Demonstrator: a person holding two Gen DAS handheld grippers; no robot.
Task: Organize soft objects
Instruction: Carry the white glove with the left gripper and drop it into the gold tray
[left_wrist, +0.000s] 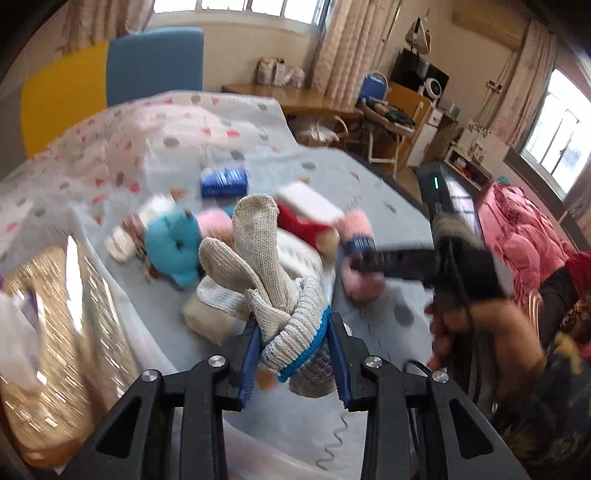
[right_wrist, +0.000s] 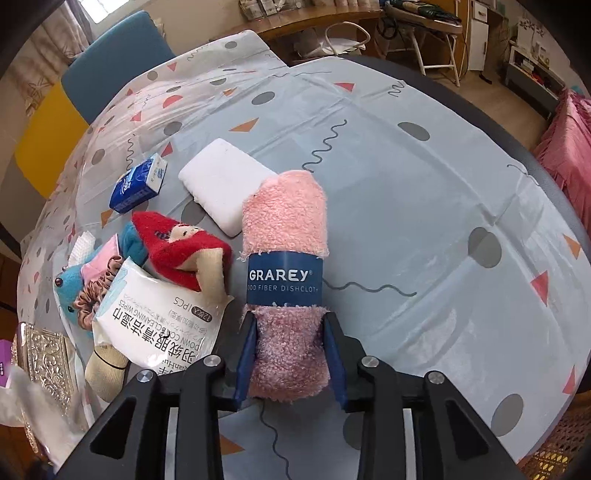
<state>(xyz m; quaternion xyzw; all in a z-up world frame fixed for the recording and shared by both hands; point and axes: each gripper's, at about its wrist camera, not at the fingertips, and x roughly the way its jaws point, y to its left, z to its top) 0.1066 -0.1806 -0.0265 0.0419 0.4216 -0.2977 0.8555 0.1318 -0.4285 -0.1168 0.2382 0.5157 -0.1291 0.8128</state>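
Note:
My left gripper (left_wrist: 293, 325) is shut on a beige knitted glove with a blue-edged cuff (left_wrist: 266, 266) and holds it up over the table. My right gripper (right_wrist: 288, 325) is shut on a rolled pink dishcloth with a blue paper band (right_wrist: 284, 236); it also shows in the left wrist view (left_wrist: 356, 254), held above the table at the right. On the table lie a blue plush toy (left_wrist: 173, 240), a red-dressed rag doll (right_wrist: 177, 251), a white sponge (right_wrist: 225, 184), a blue tissue pack (right_wrist: 138, 184), a wipes packet (right_wrist: 159, 317) and a scrunchie (right_wrist: 90, 299).
A silver embossed tissue box (right_wrist: 44, 365) stands at the table's left edge. The round table (right_wrist: 424, 206) has a patterned grey cloth. Blue and yellow chair backs (left_wrist: 155, 62) stand behind it. A pink coat (left_wrist: 517, 236) lies at the right.

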